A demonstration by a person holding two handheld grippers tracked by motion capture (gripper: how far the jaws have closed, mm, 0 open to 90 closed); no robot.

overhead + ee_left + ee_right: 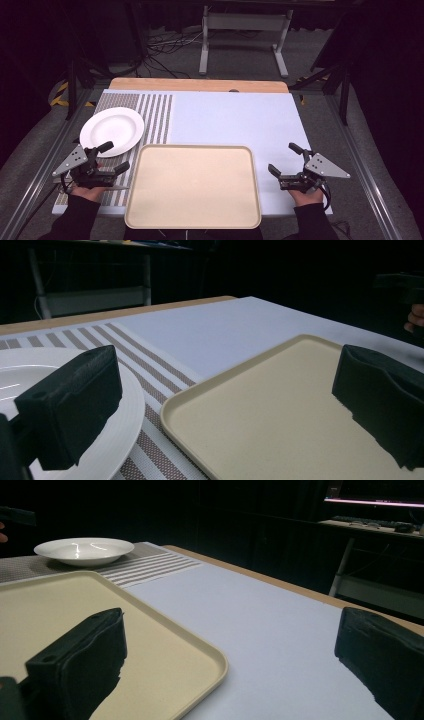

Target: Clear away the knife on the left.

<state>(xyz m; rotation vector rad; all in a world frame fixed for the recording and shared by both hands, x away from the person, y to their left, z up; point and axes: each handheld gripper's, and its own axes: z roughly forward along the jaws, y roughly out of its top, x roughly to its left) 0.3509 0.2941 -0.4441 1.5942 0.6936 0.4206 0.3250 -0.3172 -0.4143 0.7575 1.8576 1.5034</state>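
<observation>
A beige tray [193,186] lies empty at the table's front centre, also seen in the left gripper view [280,420] and the right gripper view [60,615]. A white plate [111,131] rests on a striped mat [155,117] at the left; the plate [120,430] sits just under my left jaws, and the plate [84,550] shows far off in the right gripper view. My left gripper [113,157] is open between plate and tray, holding nothing. At the tray's right side my right gripper [284,159] is open over the pale table cover [235,120], empty too.
A wooden table edge [200,85] runs along the back. Metal frame rails [45,165] flank the table. Behind it stand a white stand [245,37] and cables [167,45] on the floor. A monitor and desk [380,510] are at the far right.
</observation>
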